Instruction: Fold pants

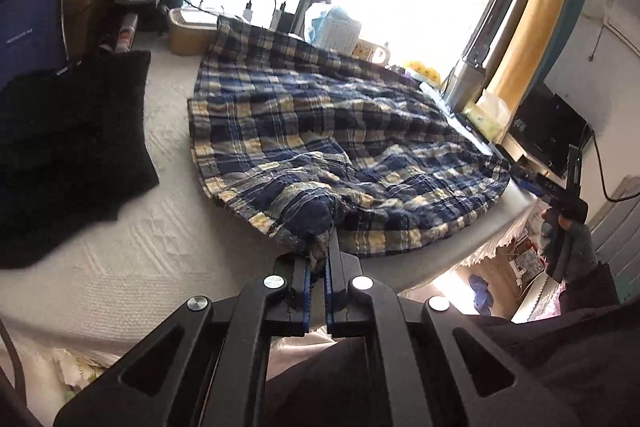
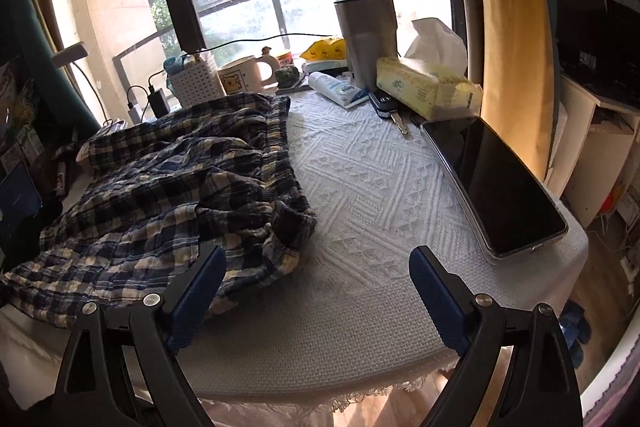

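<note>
The blue, white and yellow plaid pants (image 1: 328,143) lie spread and rumpled on the table's white textured cloth (image 1: 132,255). My left gripper (image 1: 320,247) is shut on a bunched edge of the pants at the near side. In the right wrist view the pants (image 2: 160,187) lie crumpled on the left half of the table, waistband toward the middle. My right gripper (image 2: 316,259) is open and empty, low over the near table edge, its left finger (image 2: 200,283) just over the pants' near edge.
A black folded cloth (image 1: 72,151) lies left of the pants. A tablet (image 2: 500,187), tissue box (image 2: 428,87), steel tumbler (image 2: 368,35), mug (image 2: 244,75), tube and keys crowd the far and right side. The table edge (image 2: 360,383) is close in front.
</note>
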`<state>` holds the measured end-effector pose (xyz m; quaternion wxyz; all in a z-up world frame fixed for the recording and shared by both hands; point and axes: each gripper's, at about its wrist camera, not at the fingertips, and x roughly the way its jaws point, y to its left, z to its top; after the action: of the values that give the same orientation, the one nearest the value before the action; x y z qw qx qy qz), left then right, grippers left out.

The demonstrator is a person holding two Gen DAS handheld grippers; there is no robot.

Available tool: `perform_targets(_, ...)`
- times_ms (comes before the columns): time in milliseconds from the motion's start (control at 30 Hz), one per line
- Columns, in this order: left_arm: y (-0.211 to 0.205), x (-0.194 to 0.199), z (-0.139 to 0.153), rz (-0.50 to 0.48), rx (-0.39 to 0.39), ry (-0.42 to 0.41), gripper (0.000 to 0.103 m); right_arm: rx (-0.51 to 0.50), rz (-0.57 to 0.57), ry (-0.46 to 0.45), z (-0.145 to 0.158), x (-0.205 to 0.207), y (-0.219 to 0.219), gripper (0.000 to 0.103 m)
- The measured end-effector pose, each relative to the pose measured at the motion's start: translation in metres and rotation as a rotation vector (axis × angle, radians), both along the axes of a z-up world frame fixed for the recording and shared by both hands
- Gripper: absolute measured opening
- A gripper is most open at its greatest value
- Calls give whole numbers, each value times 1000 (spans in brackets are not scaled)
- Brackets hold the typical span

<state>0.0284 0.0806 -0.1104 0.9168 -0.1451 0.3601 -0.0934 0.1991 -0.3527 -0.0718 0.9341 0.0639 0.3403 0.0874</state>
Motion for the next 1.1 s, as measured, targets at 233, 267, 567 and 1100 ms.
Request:
perform_targets(233, 0, 11, -12, 7, -2, 10, 3, 53, 50, 22, -6, 12, 3, 72)
perform_targets(267, 0, 12, -13, 10, -3, 8, 3, 50, 55, 22, -5, 14, 5, 59)
perform_targets(567, 2, -2, -13, 3, -20, -18, 3, 63, 69, 43, -11, 20, 13, 11)
perform_targets(1100, 17, 1, 78, 3, -15, -224, 3, 174, -42, -98, 69, 6, 1, 10)
